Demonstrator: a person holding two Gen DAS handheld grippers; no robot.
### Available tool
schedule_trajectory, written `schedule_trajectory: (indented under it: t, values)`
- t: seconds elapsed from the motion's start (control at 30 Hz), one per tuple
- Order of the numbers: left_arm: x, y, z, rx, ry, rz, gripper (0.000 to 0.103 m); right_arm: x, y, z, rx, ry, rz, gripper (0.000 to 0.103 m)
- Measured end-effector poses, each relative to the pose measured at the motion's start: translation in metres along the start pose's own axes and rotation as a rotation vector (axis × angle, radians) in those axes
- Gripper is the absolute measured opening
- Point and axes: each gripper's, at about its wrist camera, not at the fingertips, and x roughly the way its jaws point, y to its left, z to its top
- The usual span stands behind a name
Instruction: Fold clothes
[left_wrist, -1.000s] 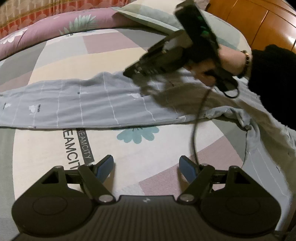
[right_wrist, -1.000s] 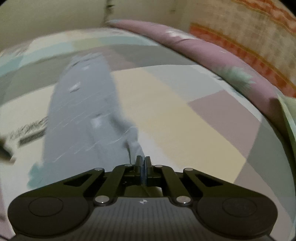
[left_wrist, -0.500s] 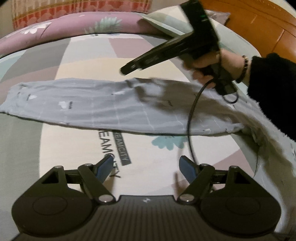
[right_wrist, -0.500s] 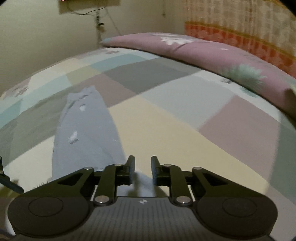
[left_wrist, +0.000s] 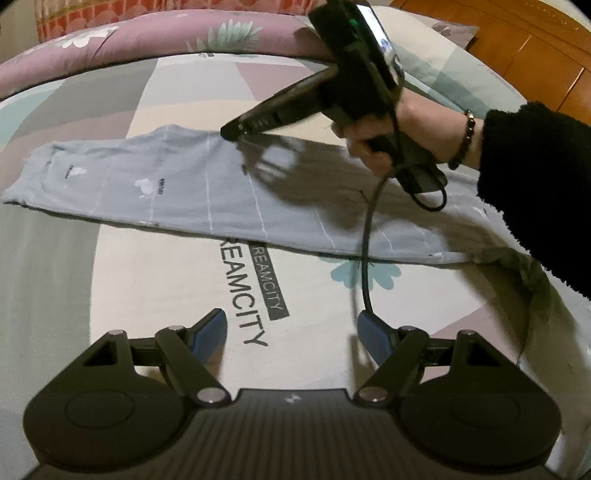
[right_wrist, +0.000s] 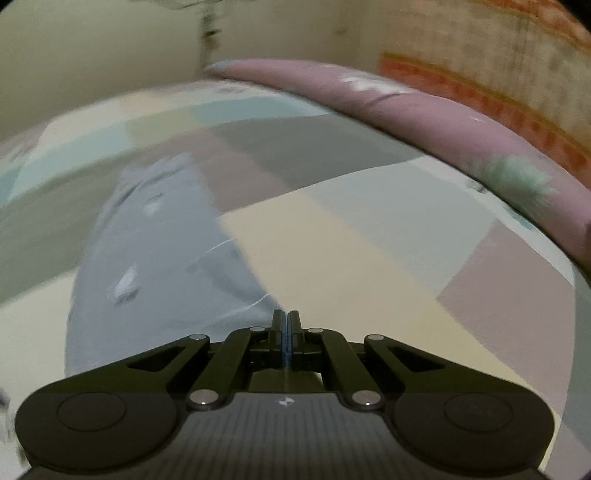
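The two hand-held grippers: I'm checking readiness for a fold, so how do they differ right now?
The left hand-held gripper is open with nothing between its fingers; the right hand-held gripper is shut and holds nothing. The left hangs over bare bedsheet; the right hangs above the grey garment. Both point downward at the bed.
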Motion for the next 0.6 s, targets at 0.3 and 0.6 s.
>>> schedule_trajectory:
  t: [0.3,0.6]
  values:
    - [-0.017,0.004,0.001,-0.001,-0.043,-0.03,0.079,-0.049,0.003,-0.002,-0.074,0.046,-0.041,0.026]
    - [-0.026,-0.012,0.003,0.044,-0.069,-0.12,0.083,-0.105,-0.06,-0.051,0.028,0.131,-0.334,0.033]
